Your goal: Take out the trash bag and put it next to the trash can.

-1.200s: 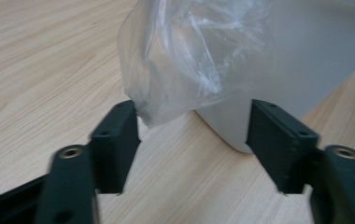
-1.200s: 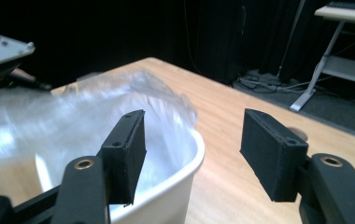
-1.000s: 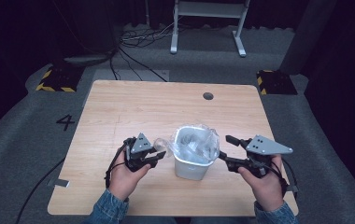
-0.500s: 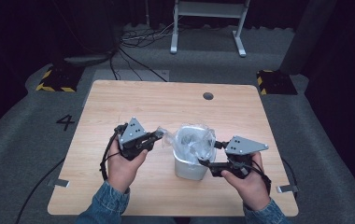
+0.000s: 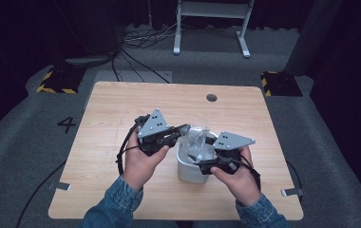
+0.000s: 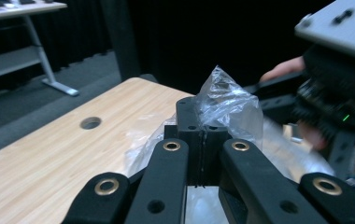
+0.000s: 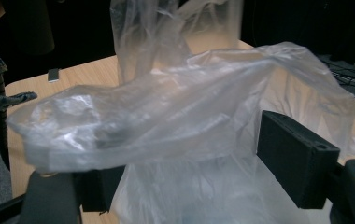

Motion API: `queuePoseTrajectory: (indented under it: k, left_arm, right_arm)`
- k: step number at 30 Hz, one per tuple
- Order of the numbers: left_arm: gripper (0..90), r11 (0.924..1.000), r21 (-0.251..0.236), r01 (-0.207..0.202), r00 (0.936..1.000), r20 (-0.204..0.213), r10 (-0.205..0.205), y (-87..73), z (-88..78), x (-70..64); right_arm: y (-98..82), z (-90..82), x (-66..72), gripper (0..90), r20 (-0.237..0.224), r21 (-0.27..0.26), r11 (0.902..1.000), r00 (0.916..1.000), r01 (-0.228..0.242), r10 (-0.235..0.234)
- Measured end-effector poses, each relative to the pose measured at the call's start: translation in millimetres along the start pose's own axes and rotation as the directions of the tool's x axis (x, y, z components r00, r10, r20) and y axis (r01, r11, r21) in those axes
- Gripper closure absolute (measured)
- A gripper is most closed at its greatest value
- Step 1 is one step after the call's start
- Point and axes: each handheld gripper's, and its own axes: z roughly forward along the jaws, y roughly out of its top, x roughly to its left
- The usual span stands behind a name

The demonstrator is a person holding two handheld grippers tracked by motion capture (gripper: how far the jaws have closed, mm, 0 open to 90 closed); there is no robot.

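A small white bin (image 5: 188, 172) stands on the wooden table (image 5: 117, 107), lined with a clear plastic bag (image 5: 198, 142). My left gripper (image 5: 184, 128) is shut on a pinch of the bag's rim (image 6: 231, 105), held up over the bin's left side; the film bunches above the closed jaws of the left gripper (image 6: 202, 126). My right gripper (image 5: 201, 164) is at the bin's right rim. Its jaws have just been opening and stand wide in the right gripper view (image 7: 199, 172). Loose bag film (image 7: 189, 107) drapes between and over them without being pinched.
A round hole (image 5: 211, 98) is set in the table near its far edge. Black and yellow floor blocks (image 5: 55, 81) and a metal stand (image 5: 212, 23) lie beyond the table. The other hand's gripper (image 6: 334, 107) looms close on the right in the left gripper view.
The left hand has risen and drawn the bag's rim up with it. The right hand has slid left from beside the bin to its rim, its jaws spreading wider.
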Motion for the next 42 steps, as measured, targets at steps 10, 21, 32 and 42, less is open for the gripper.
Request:
queuePoseTrajectory:
  k: [10, 21, 32, 42]
  left_arm:
    - [89.5, 0.9991, 0.020, -0.037, 0.9990, 0.026, 0.037, 1.3, 9.5, -10.1]
    - [82.9, 1.0000, 0.002, -0.007, 0.9999, 0.014, 0.007, -5.2, -3.0, -7.0]
    - [45.7, 0.9994, 0.031, 0.013, 0.9964, -0.085, -0.011, -12.7, -14.4, -4.8]
    - [40.6, 0.9977, 0.067, 0.009, 0.9918, -0.128, 0.000, -26.2, -28.3, -6.5]
  right_arm:
    - [5.3, 26.1, -5.5, 36.3, -0.009, 0.069, 0.9975, 0.9998, -0.017, 0.018]
    - [7.7, 27.4, -7.7, 90.0, -0.060, 0.145, 0.9895, 0.9981, -0.003, 0.012]
    - [17.5, 11.3, -13.6, 90.0, -0.027, 0.083, 0.9966, 0.9996, -0.001, 0.004]
    - [29.1, 1.1, -14.5, 90.0, -0.022, 0.042, 0.9989, 0.9996, 0.018, -0.017]
